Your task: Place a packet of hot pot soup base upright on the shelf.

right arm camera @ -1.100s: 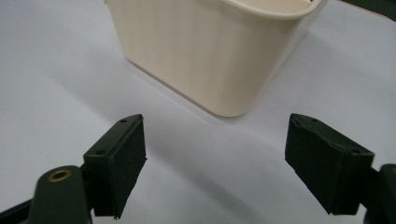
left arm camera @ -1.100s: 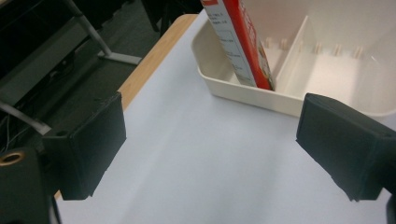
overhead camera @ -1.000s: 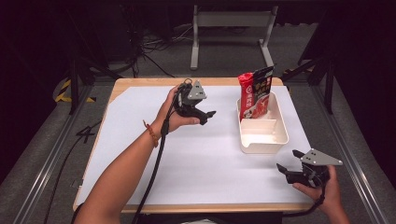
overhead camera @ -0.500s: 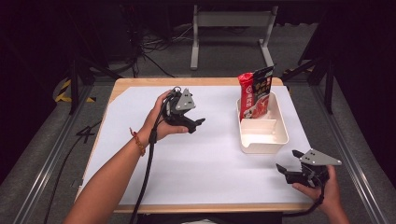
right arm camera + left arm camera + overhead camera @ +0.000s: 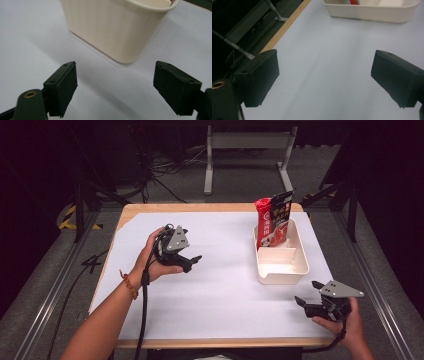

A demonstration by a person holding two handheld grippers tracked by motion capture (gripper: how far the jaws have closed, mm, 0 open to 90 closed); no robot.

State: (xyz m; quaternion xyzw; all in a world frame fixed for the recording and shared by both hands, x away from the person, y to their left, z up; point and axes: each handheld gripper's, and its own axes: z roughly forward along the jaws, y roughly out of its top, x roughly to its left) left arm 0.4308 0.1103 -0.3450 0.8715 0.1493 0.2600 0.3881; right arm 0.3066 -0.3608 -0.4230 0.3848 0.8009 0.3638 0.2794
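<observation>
Compared with a second ago, the left gripper [image 5: 187,261] has drawn back from the far middle of the worktop [image 5: 225,300] toward the person's left side; it now sits over the white sheet left of centre, well apart from the cream tub [image 5: 280,265]. Its jaws are spread wide with nothing between them. The right gripper [image 5: 309,295] has kept its place at the near right corner, jaws likewise spread and empty, pointing at the tub's near end.

The tub stands on the right half of the worktop. A red snack packet [image 5: 272,222] stands upright in its far end; the near part looks empty.

Beyond the worktop, a grey metal stand [image 5: 247,142] and loose cables [image 5: 170,167] lie on the dark floor.
</observation>
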